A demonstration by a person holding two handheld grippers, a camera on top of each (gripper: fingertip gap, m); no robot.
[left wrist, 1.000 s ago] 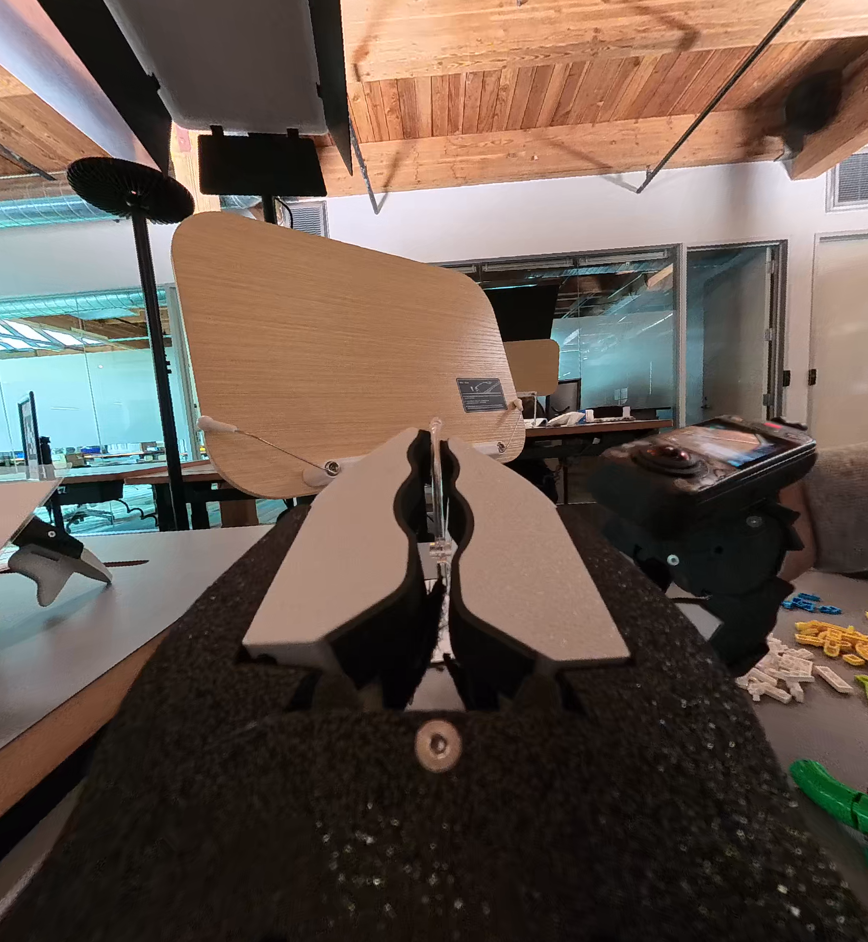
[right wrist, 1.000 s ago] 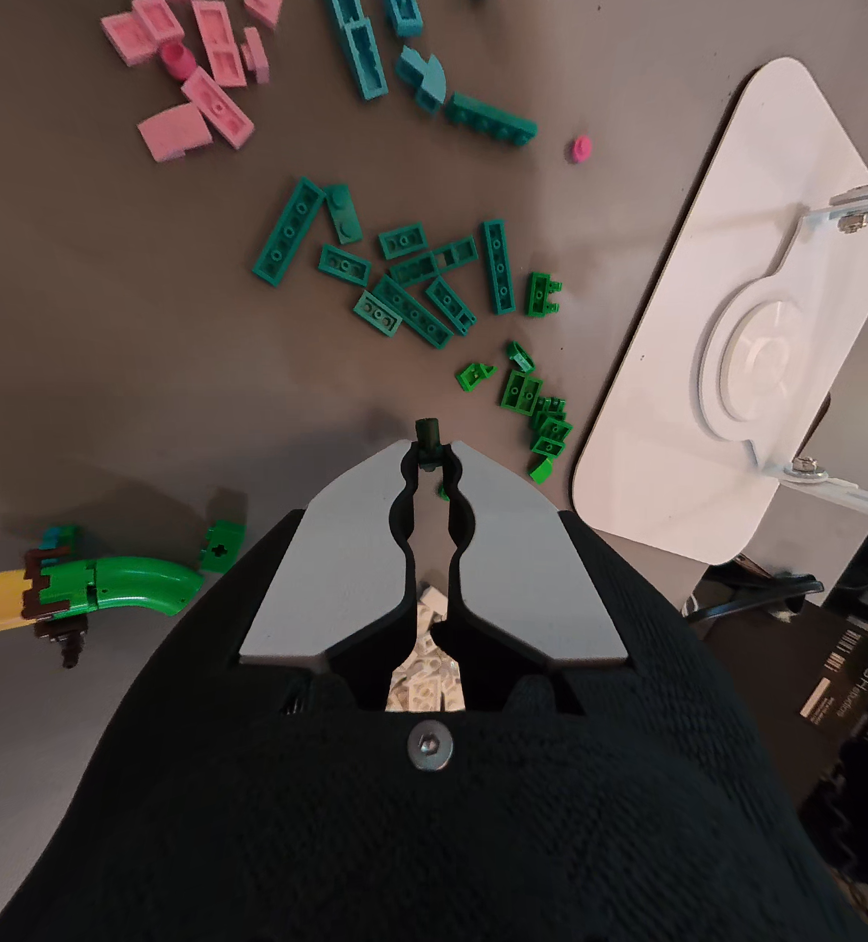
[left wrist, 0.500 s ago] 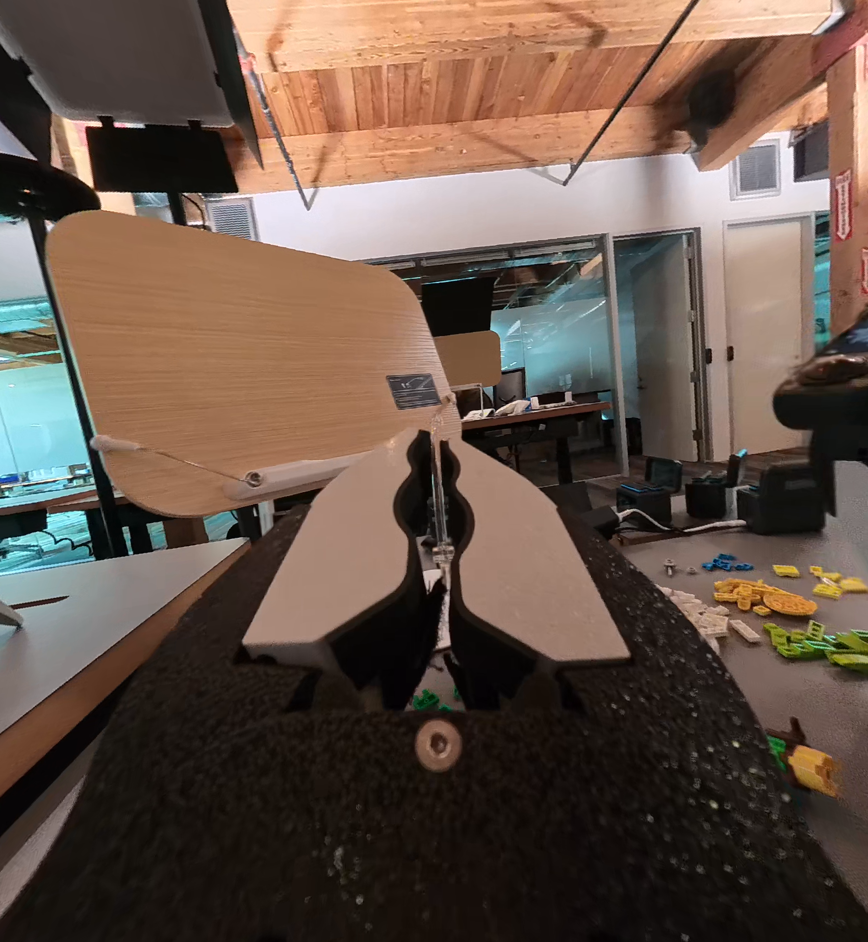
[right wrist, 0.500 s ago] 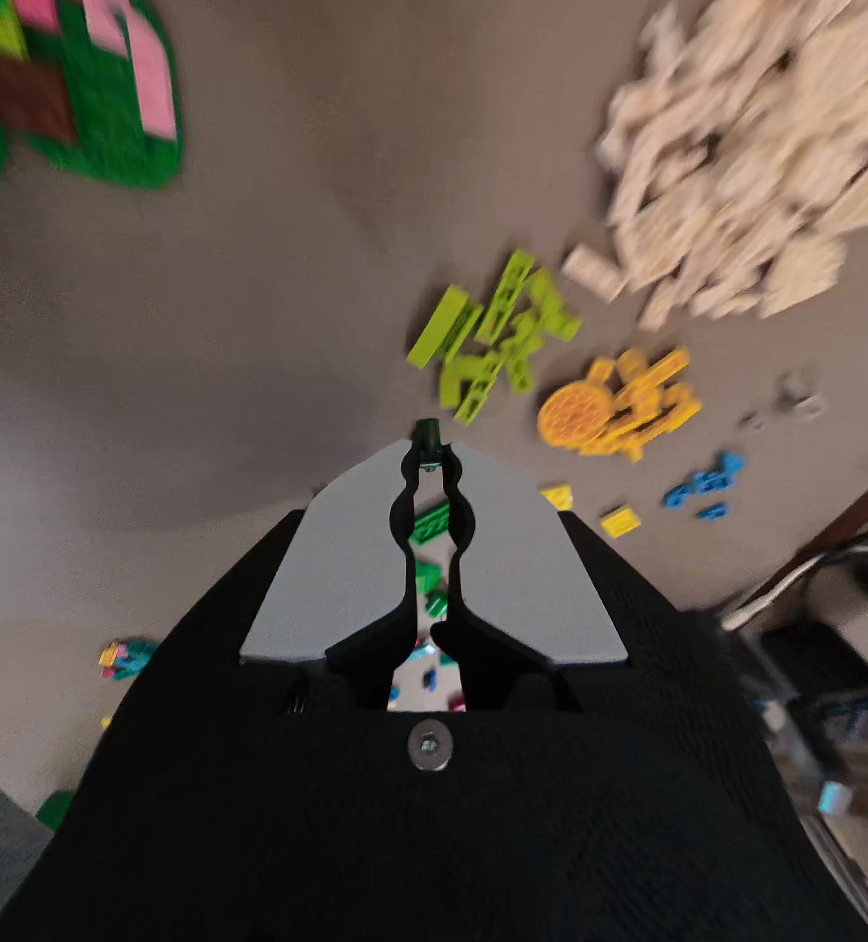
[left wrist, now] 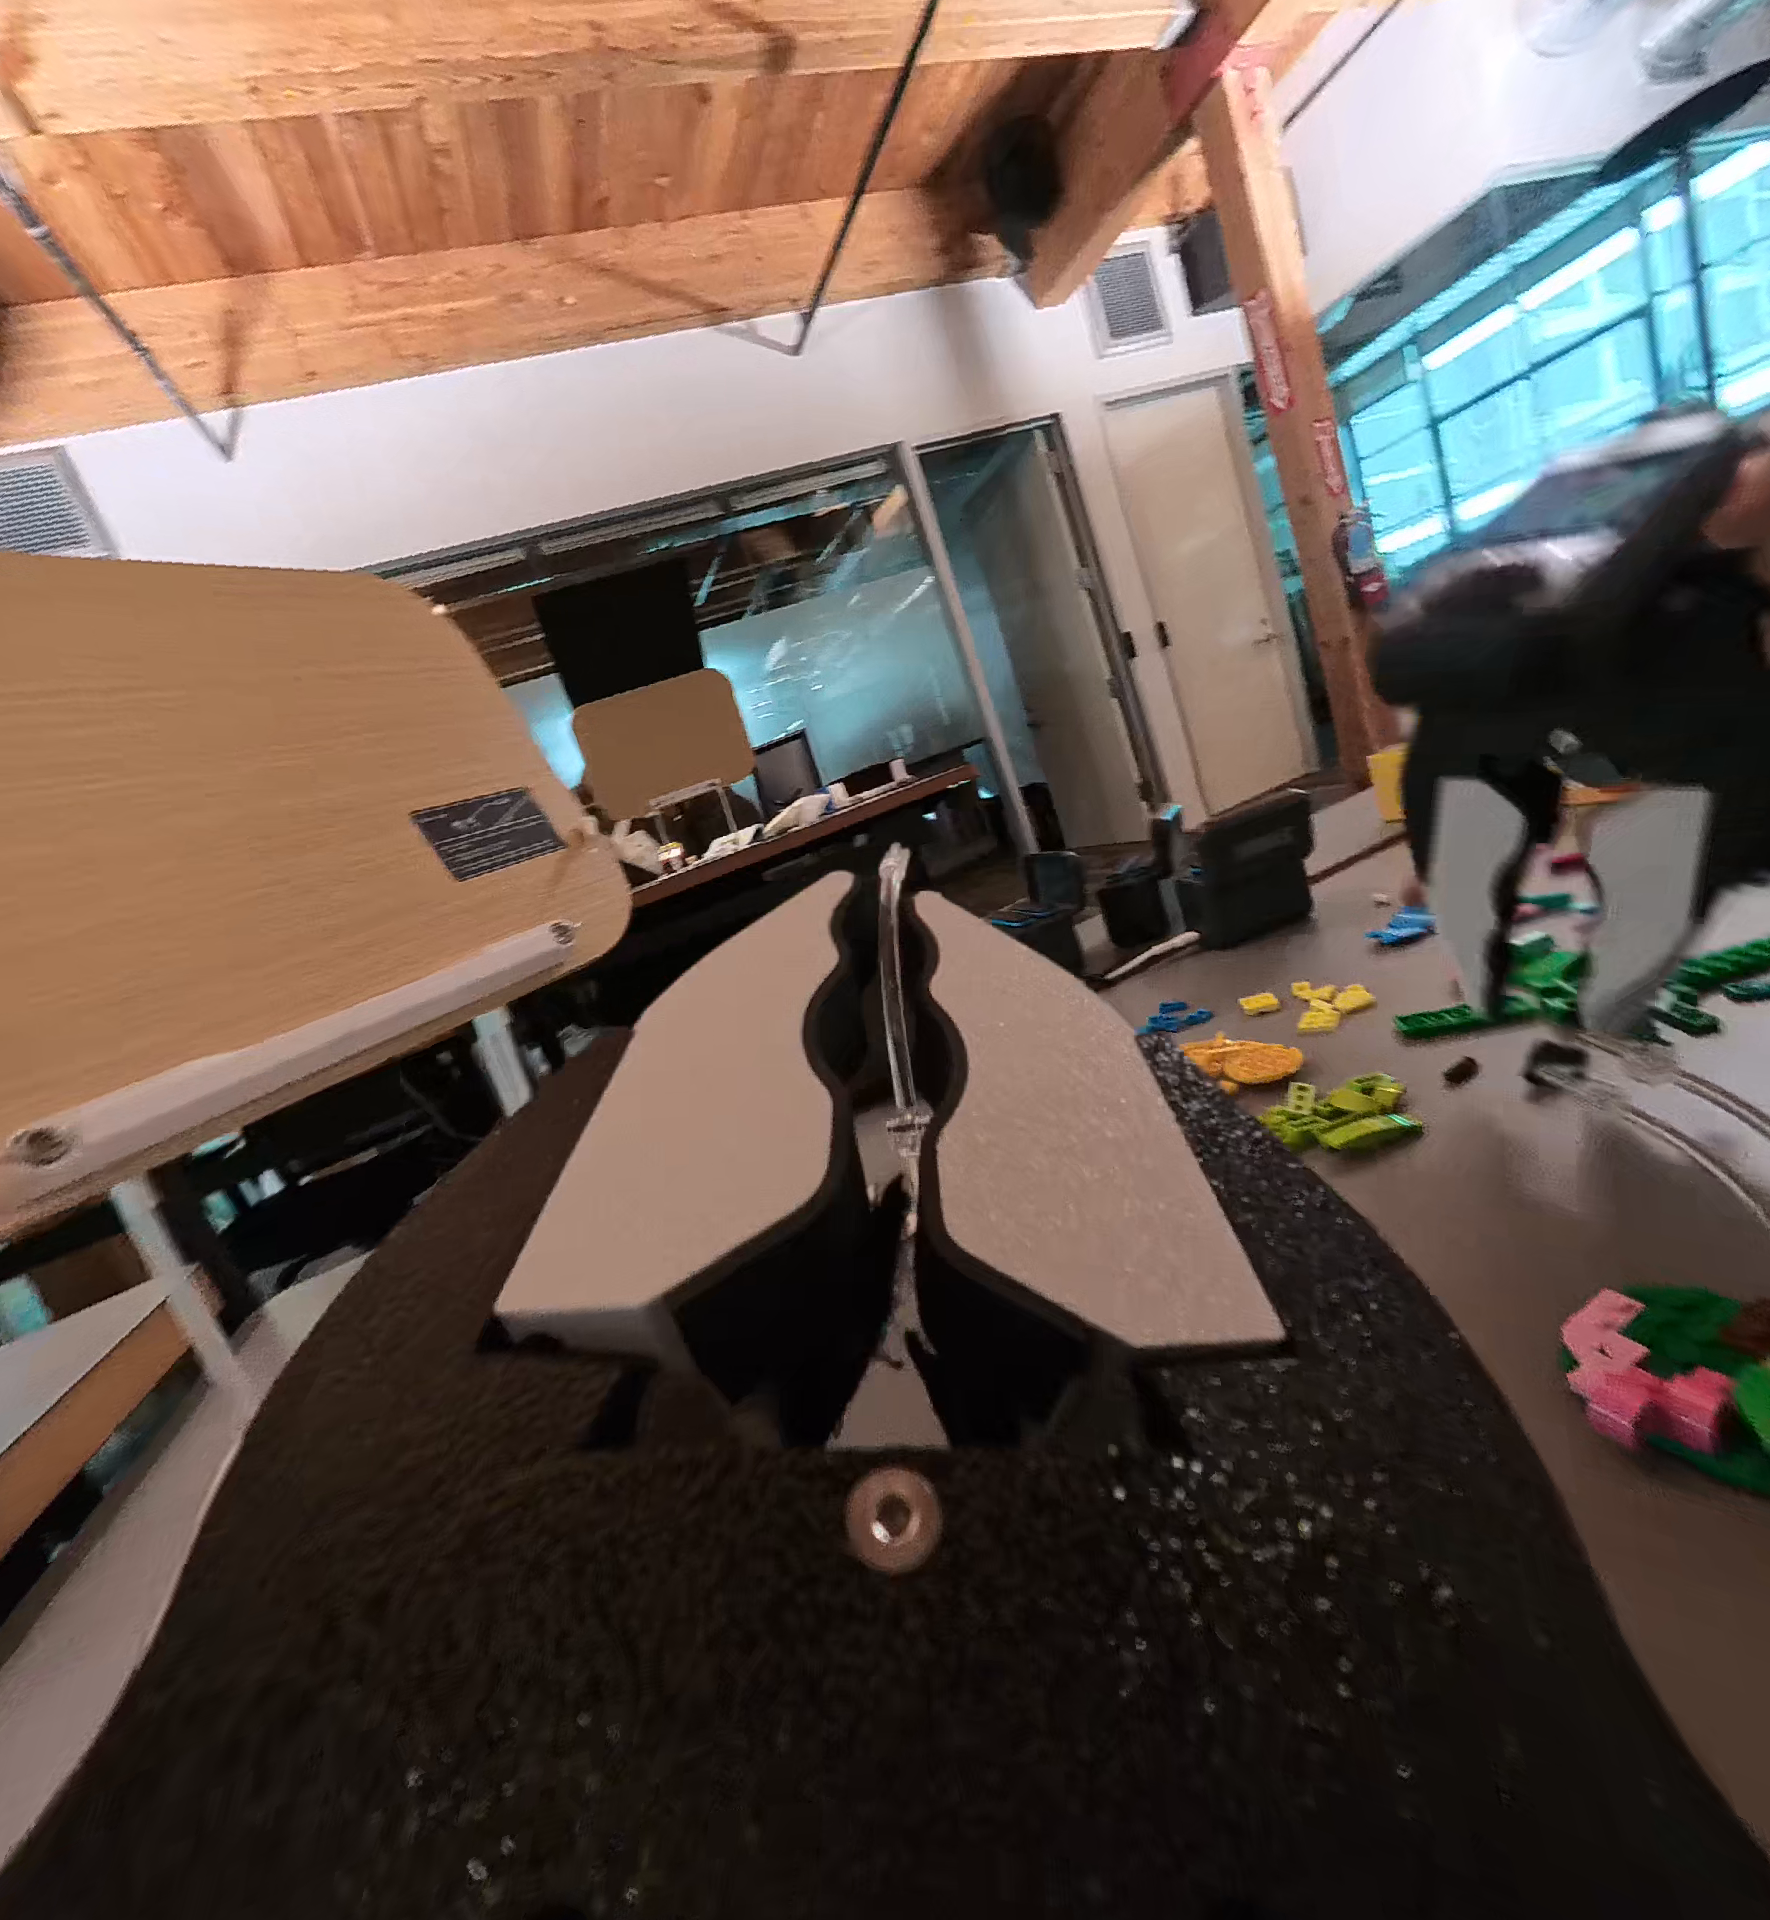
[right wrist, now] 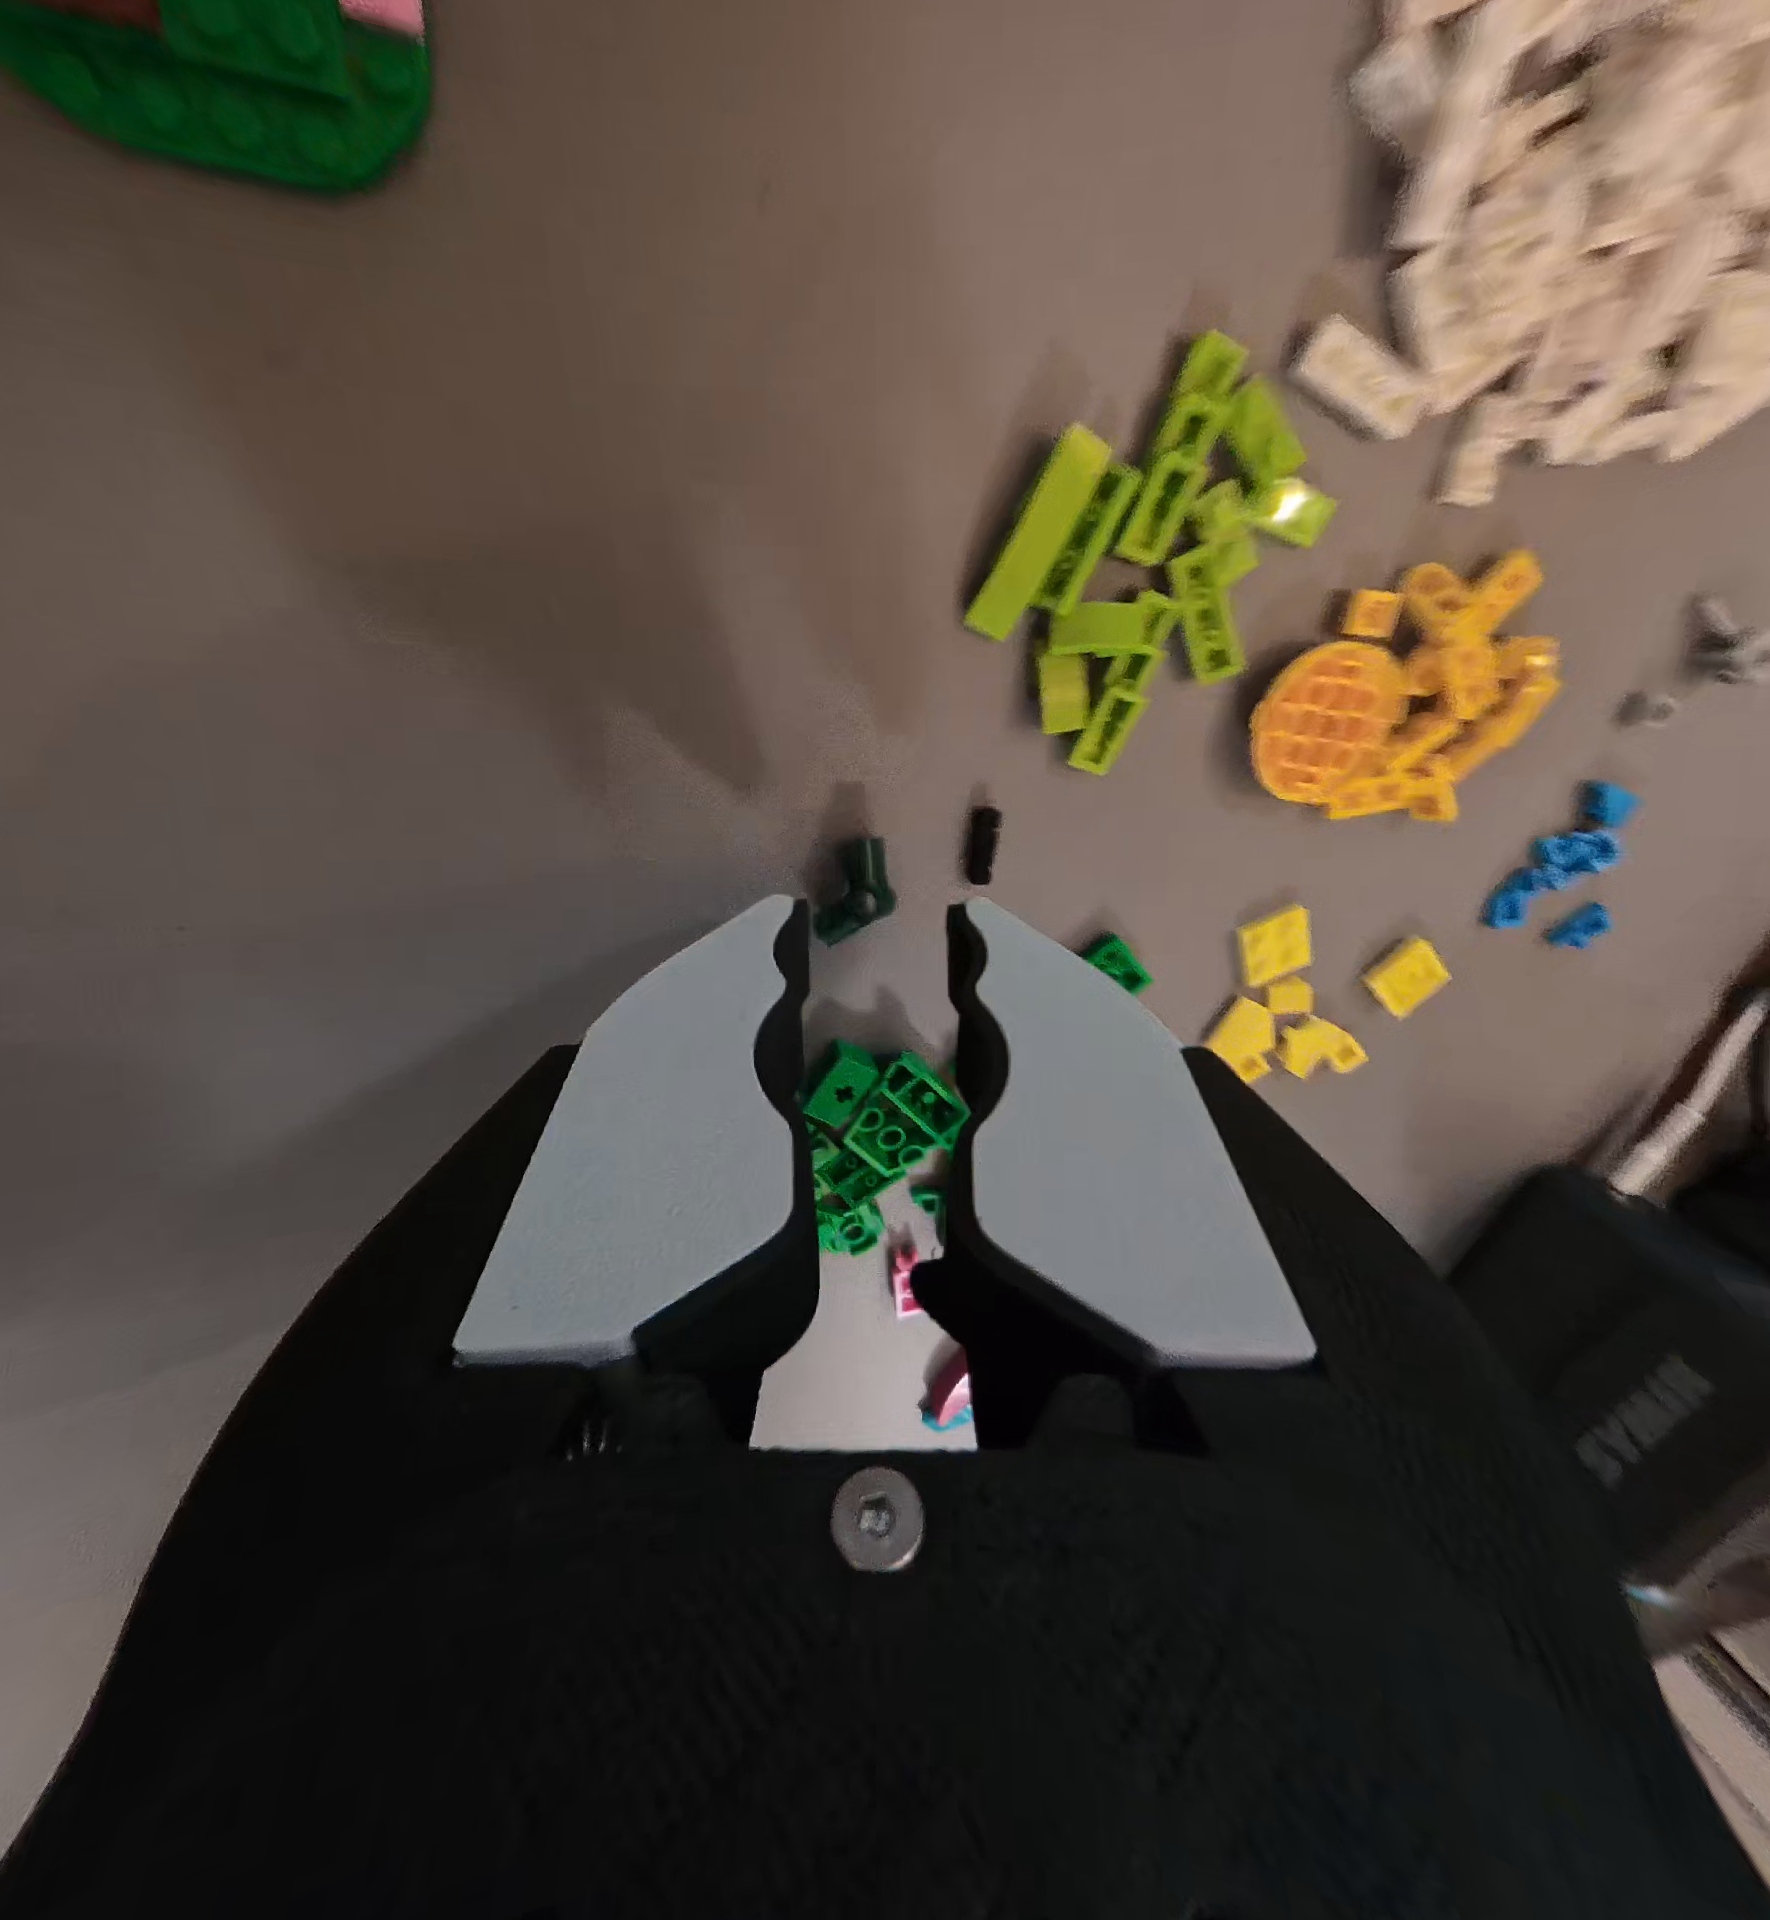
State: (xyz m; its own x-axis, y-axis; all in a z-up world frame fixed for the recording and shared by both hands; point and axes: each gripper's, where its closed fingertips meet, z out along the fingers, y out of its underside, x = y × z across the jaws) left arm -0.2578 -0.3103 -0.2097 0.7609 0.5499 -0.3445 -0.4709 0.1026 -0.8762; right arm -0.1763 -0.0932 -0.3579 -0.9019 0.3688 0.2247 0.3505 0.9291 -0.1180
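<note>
My left gripper point(left wrist: 886, 896) is raised above the table and shut on a thin clear plastic strip point(left wrist: 893, 987), seen edge-on between its pads. My right gripper point(right wrist: 878, 914) is open over the brown table point(right wrist: 445, 623). A small dark green connector piece point(right wrist: 853, 878) lies just beyond its left fingertip, free of the pads. A small black pin point(right wrist: 982, 844) lies beside it. The left wrist view shows the right gripper point(left wrist: 1546, 997) open and low over the table, with two small dark pieces point(left wrist: 1457, 1068) under it.
Lime bricks point(right wrist: 1141, 561), yellow-orange pieces point(right wrist: 1400, 696), yellow tiles point(right wrist: 1307, 987), blue bits point(right wrist: 1567, 862) and a cream pile point(right wrist: 1587, 229) lie to the right. Green bricks point(right wrist: 881, 1122) lie under the jaws. A green round build point(left wrist: 1733, 1382) and a clear arc point(left wrist: 1712, 1122) are nearby. A wooden panel point(left wrist: 185, 831) stands at the left. My hands' fingertips stand some 30 cm from each other.
My right gripper swung across the table while shut on the dark green piece, then opened; the piece has left its pads. My left gripper turned right, still shut on the clear strip.
</note>
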